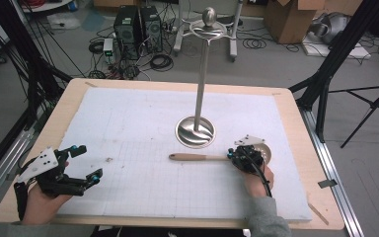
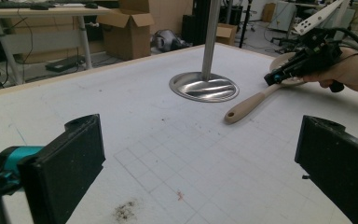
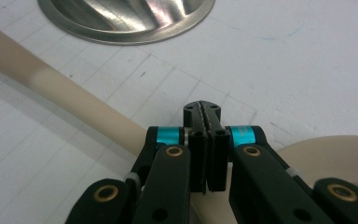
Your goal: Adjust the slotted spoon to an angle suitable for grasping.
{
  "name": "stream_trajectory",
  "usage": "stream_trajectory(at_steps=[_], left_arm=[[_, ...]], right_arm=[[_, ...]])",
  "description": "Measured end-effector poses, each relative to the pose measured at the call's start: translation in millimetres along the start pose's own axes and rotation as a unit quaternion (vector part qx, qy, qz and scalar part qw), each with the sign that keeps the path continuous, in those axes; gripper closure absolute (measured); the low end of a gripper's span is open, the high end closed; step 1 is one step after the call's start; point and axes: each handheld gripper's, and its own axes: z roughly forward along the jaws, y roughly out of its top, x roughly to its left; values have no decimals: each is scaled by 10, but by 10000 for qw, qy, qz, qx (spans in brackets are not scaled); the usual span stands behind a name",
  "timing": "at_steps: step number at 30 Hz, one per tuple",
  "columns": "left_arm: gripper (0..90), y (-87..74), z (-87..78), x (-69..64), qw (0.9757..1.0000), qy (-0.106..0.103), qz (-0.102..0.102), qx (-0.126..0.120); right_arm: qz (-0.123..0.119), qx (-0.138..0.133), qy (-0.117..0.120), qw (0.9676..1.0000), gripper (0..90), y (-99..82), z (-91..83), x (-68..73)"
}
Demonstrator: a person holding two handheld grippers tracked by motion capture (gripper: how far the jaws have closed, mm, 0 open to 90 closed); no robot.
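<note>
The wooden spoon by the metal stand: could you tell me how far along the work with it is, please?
Nothing looks done: the wooden spoon lies flat on the mat beside the stand. In hand: the right claw sits shut above the spoon's neck, gripping nothing. The left claw waits open. Grasping and lifting remain.

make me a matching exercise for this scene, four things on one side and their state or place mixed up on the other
Things:
1. left gripper
2. right gripper
3. wooden spoon
4. metal stand

States or places:
A. upright at the mat's middle
B. jaws wide open, nothing between them
C. lying flat on the mat
D. jaws shut, over the spoon

Pairs: 1-B, 2-D, 3-C, 4-A
</note>
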Motion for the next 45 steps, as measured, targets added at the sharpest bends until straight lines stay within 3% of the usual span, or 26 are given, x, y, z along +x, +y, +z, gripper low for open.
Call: stream_trajectory(at_steps=[7, 13, 19, 29, 36, 39, 45], left_arm=[[18, 5, -8, 4, 10000, -19, 8, -20], [18, 6, 2, -5, 10000, -15, 22, -4], [18, 2, 23, -9, 10000, -24, 24, 13], [18, 13, 32, -14, 10000, -40, 44, 0], [18, 7, 93, -31, 9999, -88, 54, 54], [18, 9, 103, -25, 9999, -92, 53, 51], [18, 13, 108, -17, 9999, -92, 55, 33]], right_arm=[[11, 39, -107, 9999, 898, -58, -61, 13], [186, -78, -33, 9998, 898, -215, -194, -22], [214, -136, -31, 9997, 898, -340, -315, -30], [176, -94, -85, 9998, 898, -553, -548, -61], [-5, -132, -166, 9998, 898, -617, -641, -48], [-4, -354, 8, 9994, 898, -592, -698, -5], [-287, -570, 455, 9969, 898, -497, -753, 228]])
